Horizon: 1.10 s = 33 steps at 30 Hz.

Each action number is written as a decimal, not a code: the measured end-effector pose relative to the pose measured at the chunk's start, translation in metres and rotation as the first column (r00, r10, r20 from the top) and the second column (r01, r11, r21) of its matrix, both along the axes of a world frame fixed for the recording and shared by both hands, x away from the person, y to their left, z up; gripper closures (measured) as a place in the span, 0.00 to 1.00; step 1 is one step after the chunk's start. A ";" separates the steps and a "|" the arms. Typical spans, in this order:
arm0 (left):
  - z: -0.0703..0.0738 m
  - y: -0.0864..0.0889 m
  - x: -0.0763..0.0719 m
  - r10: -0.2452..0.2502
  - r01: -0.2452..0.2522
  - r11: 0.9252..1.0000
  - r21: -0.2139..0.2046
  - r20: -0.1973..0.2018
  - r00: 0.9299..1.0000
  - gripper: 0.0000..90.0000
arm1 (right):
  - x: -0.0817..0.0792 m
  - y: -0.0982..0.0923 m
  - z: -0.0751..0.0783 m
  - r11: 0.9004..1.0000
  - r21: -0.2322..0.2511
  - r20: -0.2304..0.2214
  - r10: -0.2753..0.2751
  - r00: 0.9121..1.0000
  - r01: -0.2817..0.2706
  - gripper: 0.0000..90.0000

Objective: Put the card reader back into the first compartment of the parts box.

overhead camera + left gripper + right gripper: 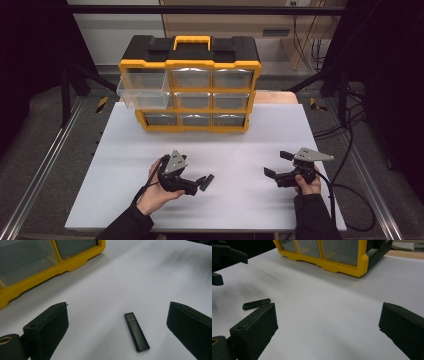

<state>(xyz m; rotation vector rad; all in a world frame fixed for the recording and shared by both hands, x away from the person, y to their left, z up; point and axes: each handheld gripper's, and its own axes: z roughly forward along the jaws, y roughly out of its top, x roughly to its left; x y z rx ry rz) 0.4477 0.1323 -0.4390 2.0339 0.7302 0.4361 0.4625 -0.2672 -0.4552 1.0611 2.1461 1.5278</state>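
A black USB stick (136, 331) lies on the mat (250, 145), near the yellow organizer (190, 82), unlabelled. Left gripper (117, 332) straddles it, jaws apart; right gripper (327, 332) likewise gapes.

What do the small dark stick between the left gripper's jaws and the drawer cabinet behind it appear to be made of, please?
The stick looks like matte dark plastic, possibly a USB drive, with a duller cap end. The cabinet seems moulded yellow and black plastic, with clear glossy drawers.

floor (40, 115): grey | wall (115, 30): pale | frame (65, 85): black, cables (350, 120)
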 end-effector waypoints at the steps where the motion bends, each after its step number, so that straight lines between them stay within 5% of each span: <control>1: -0.001 -0.001 0.000 -0.004 0.004 1.000 0.004 -0.001 1.000 0.04 | 0.000 0.000 0.000 1.000 0.001 0.000 0.000 1.000 0.000 0.02; 16: -0.018 -0.016 -0.002 -0.033 0.036 0.998 0.052 -0.059 0.998 0.07 | 0.000 0.001 0.000 1.000 -0.005 0.000 0.002 1.000 -0.002 0.02; 33: -0.031 -0.022 0.002 -0.031 0.041 0.995 0.087 -0.122 0.992 0.21 | 0.000 0.001 0.000 1.000 -0.005 0.000 0.000 1.000 0.000 0.02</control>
